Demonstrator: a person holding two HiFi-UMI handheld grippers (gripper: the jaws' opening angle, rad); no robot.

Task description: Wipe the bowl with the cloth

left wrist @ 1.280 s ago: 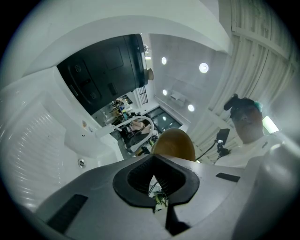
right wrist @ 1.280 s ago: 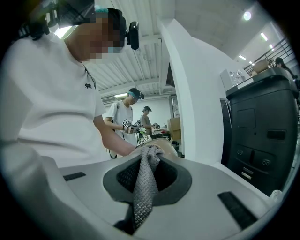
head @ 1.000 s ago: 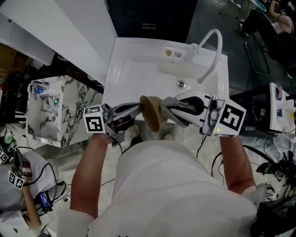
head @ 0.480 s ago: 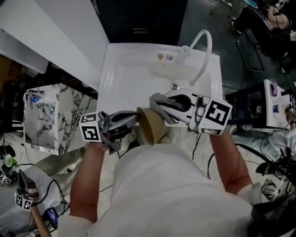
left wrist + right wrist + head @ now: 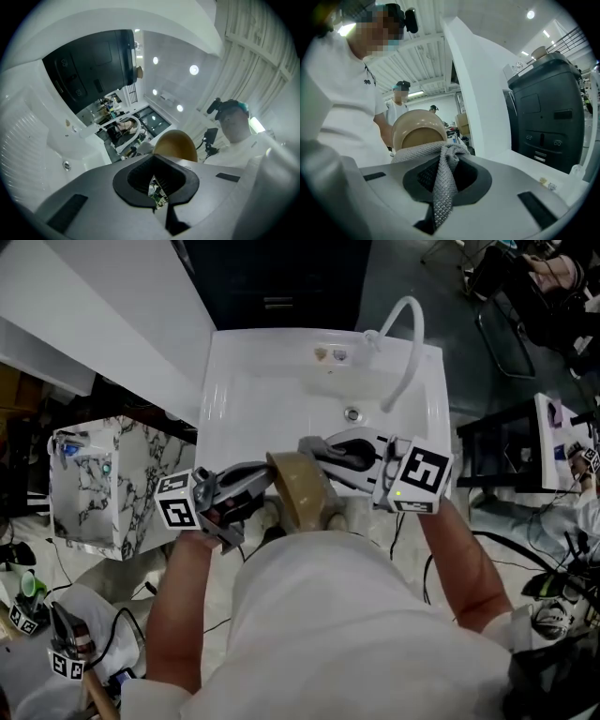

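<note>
Just by the sink [image 5: 272, 395], left gripper [image 5: 267, 480] jaws clamp the bowl [image 5: 305, 493], right gripper [image 5: 315, 448] jaws the cloth [image 5: 443, 183].

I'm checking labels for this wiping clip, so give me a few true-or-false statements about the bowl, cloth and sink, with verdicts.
1. The right gripper is shut on a grey cloth. True.
2. The bowl rests on the floor of the sink. False: the left gripper holds it up at the sink's near edge.
3. The bowl is blue. False: it is tan.
4. The tap is white. True.
</note>
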